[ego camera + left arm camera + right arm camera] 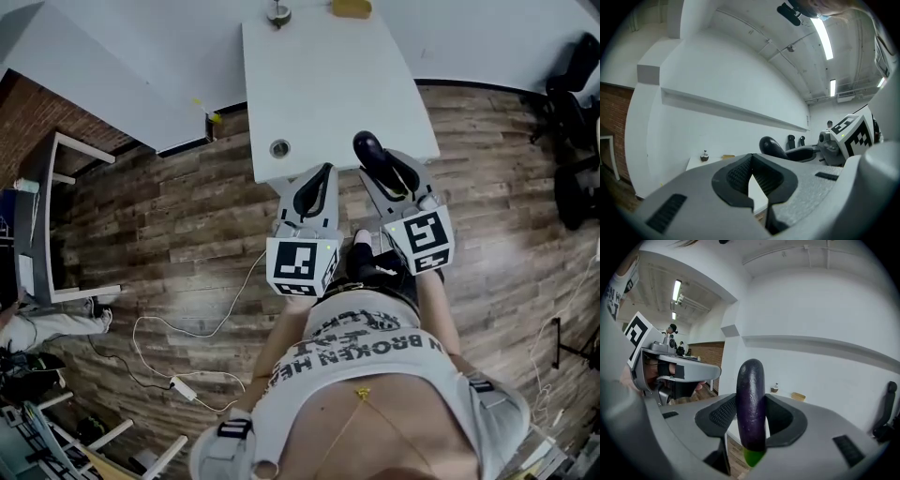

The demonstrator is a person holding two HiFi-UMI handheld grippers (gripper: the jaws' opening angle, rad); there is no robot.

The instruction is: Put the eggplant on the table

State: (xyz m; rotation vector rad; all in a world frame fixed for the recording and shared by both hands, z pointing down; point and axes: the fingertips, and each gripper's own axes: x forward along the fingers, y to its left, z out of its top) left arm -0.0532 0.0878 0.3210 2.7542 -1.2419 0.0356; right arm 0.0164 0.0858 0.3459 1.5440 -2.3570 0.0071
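A dark purple eggplant [750, 401] stands upright, green stem end down, between the pads of my right gripper [751, 417], which is shut on it. In the head view the eggplant [367, 148] and right gripper [380, 161] hang over the near edge of the white table [328, 84]. My left gripper [323, 174] is just to its left at the same table edge, its jaws closed tip to tip with nothing between them [750, 172]. In the left gripper view the eggplant [771, 146] shows to the right.
On the table's far edge sit a small round brown thing [277, 13] and a yellow block [351, 7]; a round grommet [279, 148] lies near the front. Black chairs [574, 103] stand right, a desk frame [56, 216] left, a cable [187, 328] on the wood floor.
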